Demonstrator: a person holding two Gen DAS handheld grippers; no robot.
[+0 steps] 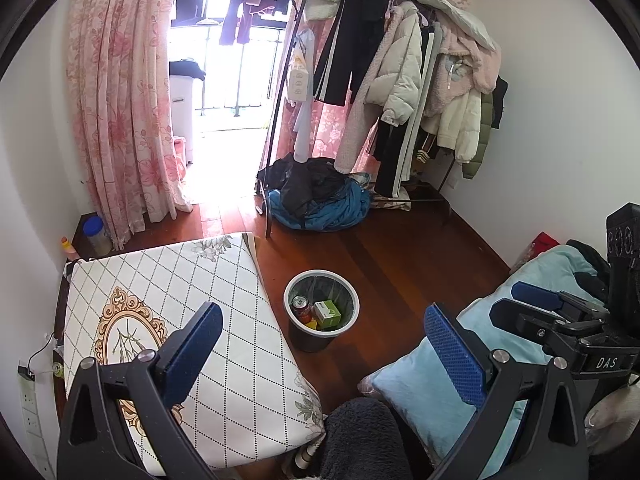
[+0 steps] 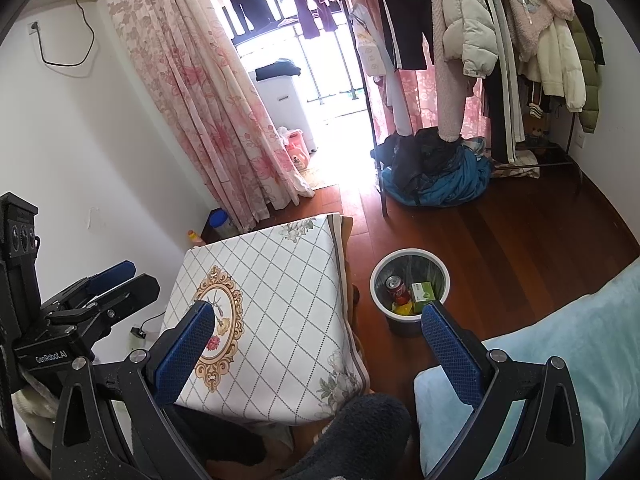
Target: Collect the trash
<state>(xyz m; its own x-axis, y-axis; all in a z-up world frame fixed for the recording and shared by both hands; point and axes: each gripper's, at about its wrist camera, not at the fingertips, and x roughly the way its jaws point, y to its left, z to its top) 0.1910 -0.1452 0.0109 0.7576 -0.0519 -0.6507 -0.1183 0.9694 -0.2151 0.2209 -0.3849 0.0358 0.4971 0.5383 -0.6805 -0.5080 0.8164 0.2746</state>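
- The trash bin (image 1: 321, 309) (image 2: 409, 290) is standing upright on the wooden floor (image 1: 408, 256) (image 2: 520, 248), between the small table and the bed.
- The bin is holding a red can (image 1: 301, 306) (image 2: 397, 286), a green box (image 1: 327, 313) (image 2: 423, 293) and a yellow item (image 2: 401, 309); the can and the box are lying side by side.
- The table, covered by a diamond-pattern cloth (image 1: 208, 304) (image 2: 276, 304), is sitting just beside the bin; nothing is lying on the cloth.
- The left gripper (image 1: 324, 356) is hovering above the table edge with its jaws spread wide, gripping nothing.
- The right gripper (image 2: 320, 350) is hovering with its jaws spread wide and is also gripping nothing; in the left wrist view it is appearing over the bed.
- A light blue blanket (image 1: 432, 380) (image 2: 560, 340) is covering the bed.
- A blue-and-black clothes pile (image 1: 316, 196) (image 2: 436, 176) is lying beneath a loaded garment rack (image 1: 420, 92) (image 2: 500, 40), well apart from the bin.
- A pink floral curtain (image 1: 120, 100) (image 2: 200, 80) is hanging beside the bright balcony doorway.
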